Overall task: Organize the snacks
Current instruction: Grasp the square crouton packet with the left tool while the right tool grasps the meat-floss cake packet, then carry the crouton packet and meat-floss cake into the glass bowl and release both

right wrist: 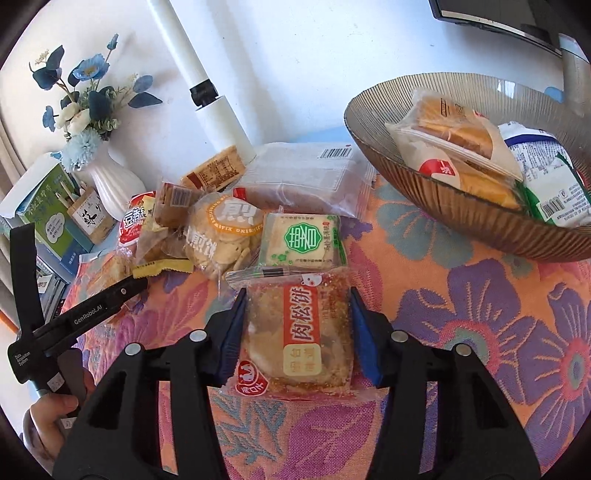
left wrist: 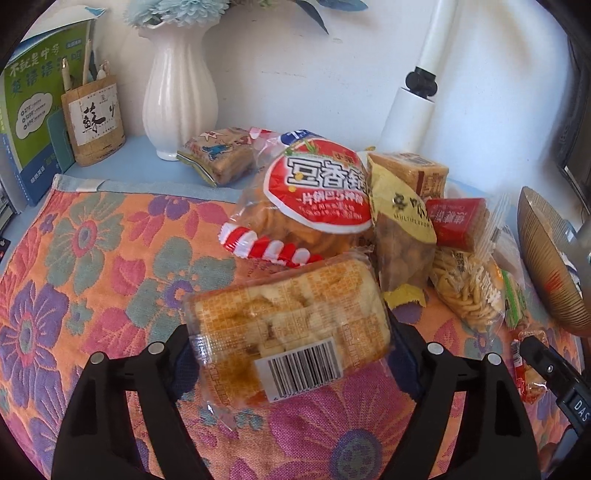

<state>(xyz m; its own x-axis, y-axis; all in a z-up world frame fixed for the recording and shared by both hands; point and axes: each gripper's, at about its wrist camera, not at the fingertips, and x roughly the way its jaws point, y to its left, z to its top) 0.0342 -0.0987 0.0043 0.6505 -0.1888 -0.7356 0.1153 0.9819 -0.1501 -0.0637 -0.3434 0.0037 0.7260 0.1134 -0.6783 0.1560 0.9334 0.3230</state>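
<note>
My left gripper (left wrist: 291,347) is shut on an orange pastry packet (left wrist: 288,314) with a barcode label, held tilted just over the flowered cloth (left wrist: 92,258). Behind it lies a heap of snacks: a red-labelled crisp bag (left wrist: 314,199), a yellow nut bag (left wrist: 402,229) and a noodle-snack bag (left wrist: 465,288). My right gripper (right wrist: 299,332) is shut on a clear meat-floss cake packet (right wrist: 299,317) with a red label, its blue pads (right wrist: 232,332) against both sides. A green-labelled packet (right wrist: 301,240) lies just beyond. The ribbed brown bowl (right wrist: 461,206) at the right holds several packets.
A white vase (left wrist: 177,96) with blue flowers, a pen holder (left wrist: 92,122) and books (left wrist: 29,110) stand at the back left. A white lamp post (left wrist: 417,96) rises behind the heap. A person's hand (right wrist: 48,417) grips the left tool. A monitor (right wrist: 498,18) is at the far right.
</note>
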